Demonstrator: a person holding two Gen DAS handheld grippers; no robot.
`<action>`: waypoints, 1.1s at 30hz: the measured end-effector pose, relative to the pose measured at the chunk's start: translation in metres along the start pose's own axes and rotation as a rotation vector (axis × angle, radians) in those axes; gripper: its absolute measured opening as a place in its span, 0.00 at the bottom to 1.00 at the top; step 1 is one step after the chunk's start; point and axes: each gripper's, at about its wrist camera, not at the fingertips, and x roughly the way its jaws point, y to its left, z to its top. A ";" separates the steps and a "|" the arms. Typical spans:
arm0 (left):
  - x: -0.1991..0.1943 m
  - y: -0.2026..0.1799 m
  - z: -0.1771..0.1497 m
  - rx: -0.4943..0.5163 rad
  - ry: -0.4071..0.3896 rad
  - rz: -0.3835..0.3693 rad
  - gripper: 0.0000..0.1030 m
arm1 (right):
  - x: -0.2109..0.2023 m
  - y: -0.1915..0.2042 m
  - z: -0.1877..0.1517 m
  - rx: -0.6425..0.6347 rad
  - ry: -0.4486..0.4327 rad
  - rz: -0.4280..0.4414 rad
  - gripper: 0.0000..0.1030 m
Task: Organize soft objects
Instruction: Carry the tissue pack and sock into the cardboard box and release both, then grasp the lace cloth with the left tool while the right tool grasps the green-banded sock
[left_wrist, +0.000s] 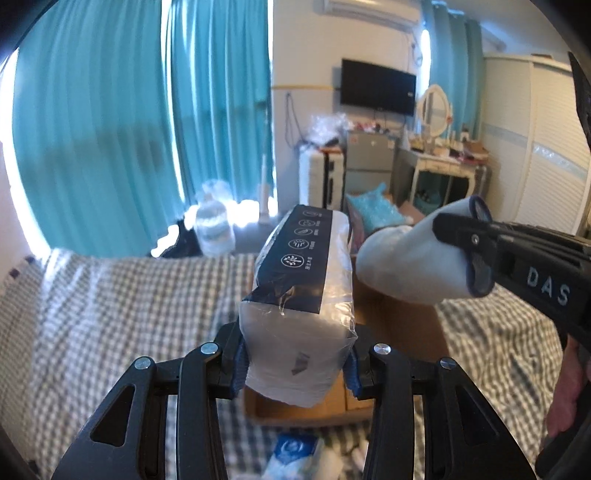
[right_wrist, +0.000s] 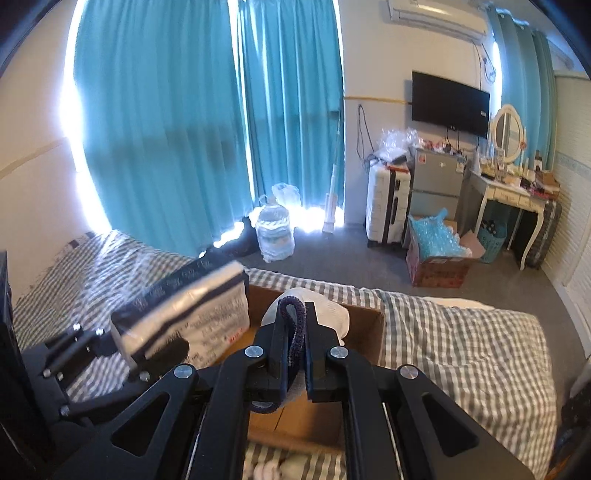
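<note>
- Jaws of the left gripper clamped partway open on one plastic-wrapped tissue pack; jaws of the right gripper pinched fully together on the dark-trimmed cuff of one white sock.
- Two grippers counted, one pack, one sock, one cardboard box.
- Both grippers angled downward, side by side over the box, well clear of its floor.
- Pack: white block in clear film, dark band with a row of round icons along its top, jutting forward from the pads.
- Sock: soft, rounded, drooping from the pinch above the box.
- Box open-topped, sitting on the grey checked bedspread.
- Farther off: teal curtains and one big water bottle on the floor.
</note>
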 end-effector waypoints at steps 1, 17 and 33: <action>0.009 -0.001 -0.001 -0.001 0.011 -0.001 0.39 | 0.014 -0.004 0.001 0.011 0.013 0.003 0.06; 0.004 -0.017 -0.004 0.010 0.007 -0.042 0.78 | 0.016 -0.043 -0.018 0.049 0.042 -0.035 0.60; -0.214 0.003 0.017 0.076 -0.201 0.006 1.00 | -0.206 0.006 -0.007 -0.022 -0.036 -0.113 0.96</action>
